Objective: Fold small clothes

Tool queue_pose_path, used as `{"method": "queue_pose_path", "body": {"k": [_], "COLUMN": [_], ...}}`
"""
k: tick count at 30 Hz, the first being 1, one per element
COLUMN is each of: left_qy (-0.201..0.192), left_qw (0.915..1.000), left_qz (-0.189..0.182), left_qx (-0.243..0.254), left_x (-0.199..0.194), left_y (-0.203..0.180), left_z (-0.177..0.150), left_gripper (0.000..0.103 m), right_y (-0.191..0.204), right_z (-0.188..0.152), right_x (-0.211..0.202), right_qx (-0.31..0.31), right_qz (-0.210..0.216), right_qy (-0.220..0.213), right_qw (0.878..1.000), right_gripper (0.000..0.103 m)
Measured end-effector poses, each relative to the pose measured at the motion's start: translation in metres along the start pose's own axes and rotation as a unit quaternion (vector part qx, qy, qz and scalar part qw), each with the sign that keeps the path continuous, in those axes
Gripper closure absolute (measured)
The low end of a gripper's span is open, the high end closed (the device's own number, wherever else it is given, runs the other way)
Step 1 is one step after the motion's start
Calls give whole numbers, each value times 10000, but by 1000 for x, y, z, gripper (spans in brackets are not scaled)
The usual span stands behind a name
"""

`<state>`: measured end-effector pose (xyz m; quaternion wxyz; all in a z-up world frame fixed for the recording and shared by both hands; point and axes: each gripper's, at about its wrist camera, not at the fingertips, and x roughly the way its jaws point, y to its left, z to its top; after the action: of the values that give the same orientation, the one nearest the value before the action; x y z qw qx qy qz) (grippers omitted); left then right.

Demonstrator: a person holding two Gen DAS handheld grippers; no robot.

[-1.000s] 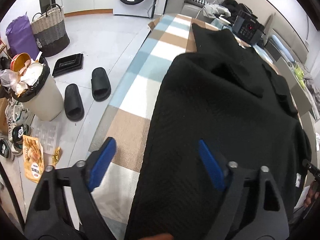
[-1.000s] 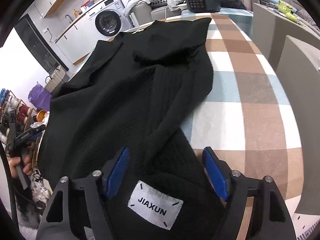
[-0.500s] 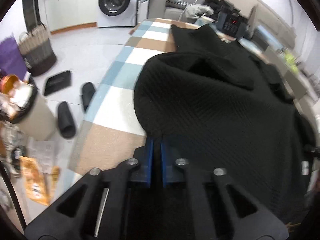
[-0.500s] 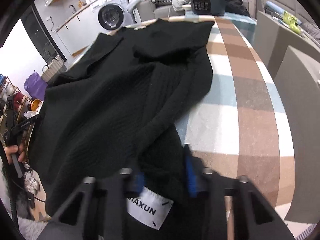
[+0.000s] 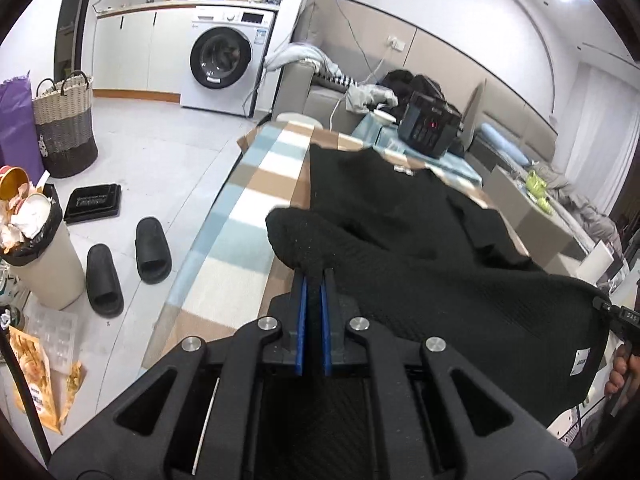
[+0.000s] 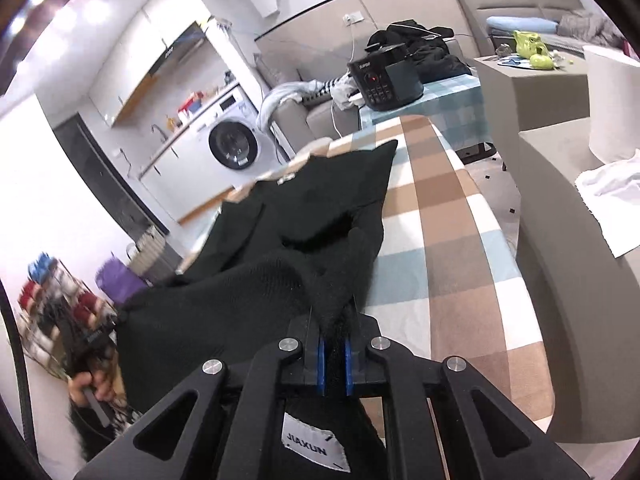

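A black knitted garment [image 5: 420, 248] lies along the checked table [image 5: 256, 184], its near hem raised off the cloth. My left gripper [image 5: 314, 276] is shut on the hem's left corner, blue pads pinching the knit. In the right wrist view the same black garment [image 6: 320, 216] stretches ahead, and my right gripper [image 6: 332, 320] is shut on the hem's right corner. A white "JIAXUN" label [image 6: 314, 444] hangs under that gripper. The hem sags between the two grips. A hand [image 6: 90, 390] holding the other gripper shows at the lower left.
A black appliance with buttons [image 6: 386, 78] stands at the table's far end [image 6: 452, 92]. Left of the table on the floor are black slippers [image 5: 124, 264], a full bin [image 5: 38, 256] and a woven basket [image 5: 64, 128]. Grey furniture [image 6: 560, 216] flanks the right side.
Both grippers went from open around the hem to shut on it. Both then rose and tipped up, lifting the near edge off the table.
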<state>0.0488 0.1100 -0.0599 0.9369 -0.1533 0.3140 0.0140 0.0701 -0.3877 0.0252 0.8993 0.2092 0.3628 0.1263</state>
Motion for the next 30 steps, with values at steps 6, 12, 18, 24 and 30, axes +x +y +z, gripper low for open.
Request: {"method": "queue_pose_path", "body": {"k": [6, 12, 18, 24, 30], "left_qy": [-119, 55, 363, 490, 768], "left_qw": [9997, 9989, 9972, 9945, 9945], "left_qz": [42, 168, 487, 705, 486], "left_qx": [-205, -435, -431, -593, -523], "left_x": [11, 70, 118, 142, 170], "left_y": [9, 20, 24, 35, 26], "left_z": [21, 44, 50, 42, 40], "left_gripper": [99, 99, 67, 38, 40], "right_y": [6, -1, -26, -59, -53], "right_z": [25, 53, 64, 47, 46], "right_x": [22, 72, 125, 128, 151], "right_qx": [67, 329, 435, 866, 789], "right_qz": [-141, -408, -967, -854, -540], "right_qy": [-179, -252, 259, 480, 659], "right_qw": [9997, 9983, 9940, 9914, 9932], "right_gripper": [97, 96, 67, 46, 46]}}
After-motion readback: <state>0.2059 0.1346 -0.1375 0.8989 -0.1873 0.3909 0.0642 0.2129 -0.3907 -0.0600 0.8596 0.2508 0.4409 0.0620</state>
